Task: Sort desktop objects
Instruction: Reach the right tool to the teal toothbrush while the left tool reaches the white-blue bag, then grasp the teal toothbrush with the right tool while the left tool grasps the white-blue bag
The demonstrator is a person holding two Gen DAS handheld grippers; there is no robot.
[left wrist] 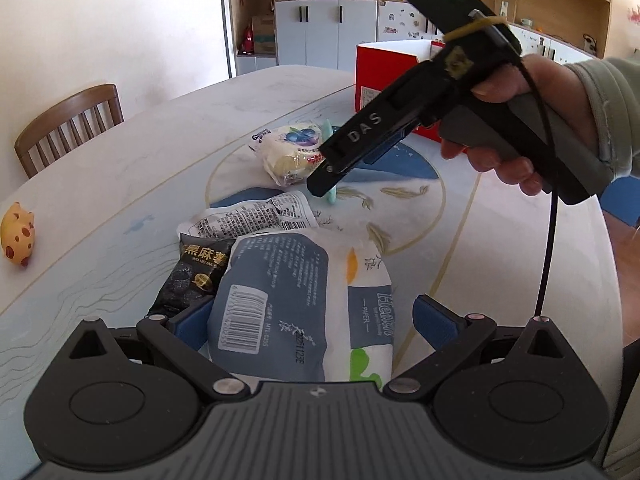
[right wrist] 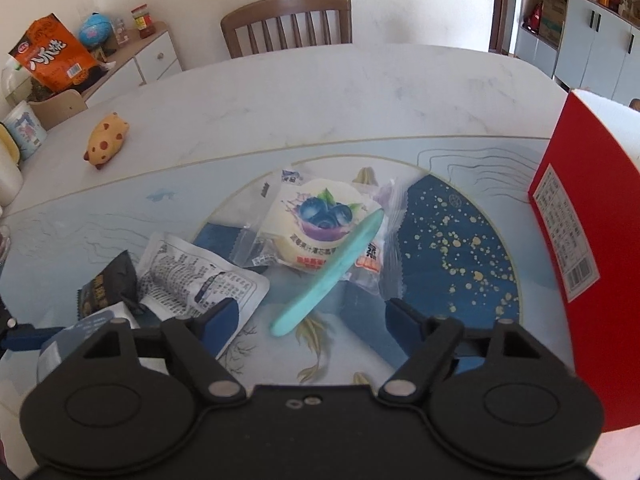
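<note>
Looking along the left tongs [left wrist: 316, 316]: jaws spread wide around a tissue pack [left wrist: 304, 304] at lower centre, left pad against its edge or just beside it, cannot tell which, right pad apart from it. Black snack bag [left wrist: 196, 276] just left of the pack, white pouch [left wrist: 256, 216] behind it. Blueberry cake [left wrist: 290, 152] at mid-frame on the desk [left wrist: 132, 160], red box [left wrist: 390, 68] beyond. Right hand [left wrist: 516, 132] at upper right, gripping the other tool's handle. Pig toy [left wrist: 18, 234] at the left edge.

Looking along the right tongs [right wrist: 314, 320]: released, jaws apart, nothing between the pads. Teal stick [right wrist: 332, 272] lying diagonally at centre, upper end resting on the cake [right wrist: 320, 228], lower end just above the gap. Pouch [right wrist: 196, 280] and black bag [right wrist: 106, 284] at lower left, box [right wrist: 584, 208] along the right edge, pig [right wrist: 108, 138] at upper left.
</note>
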